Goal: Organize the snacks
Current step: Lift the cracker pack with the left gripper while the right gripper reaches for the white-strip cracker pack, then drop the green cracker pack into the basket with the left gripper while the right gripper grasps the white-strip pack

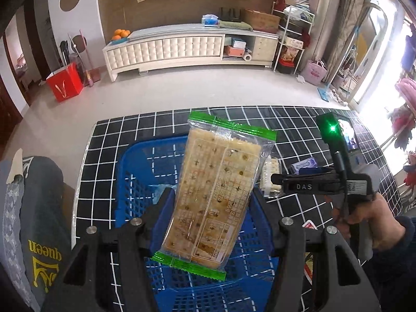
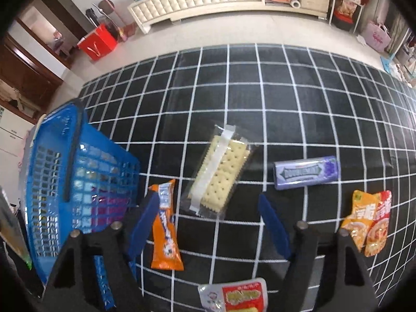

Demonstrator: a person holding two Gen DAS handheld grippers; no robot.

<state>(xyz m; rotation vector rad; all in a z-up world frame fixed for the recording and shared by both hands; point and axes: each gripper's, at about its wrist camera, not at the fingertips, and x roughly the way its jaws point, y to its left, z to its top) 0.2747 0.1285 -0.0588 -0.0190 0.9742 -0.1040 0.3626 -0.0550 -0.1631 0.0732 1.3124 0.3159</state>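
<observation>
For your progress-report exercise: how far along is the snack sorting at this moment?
Done: at most one item shows dimly through the blue basket. In hand: the left gripper holds a green-edged cracker packet above it. Left: clear cracker pack, gum, orange bar, other packets; right gripper is open.

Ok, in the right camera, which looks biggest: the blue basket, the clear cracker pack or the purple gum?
1. Blue basket
2. Clear cracker pack
3. Purple gum

The basket sits nearer the lens, but it is plainly largest anyway.
</observation>
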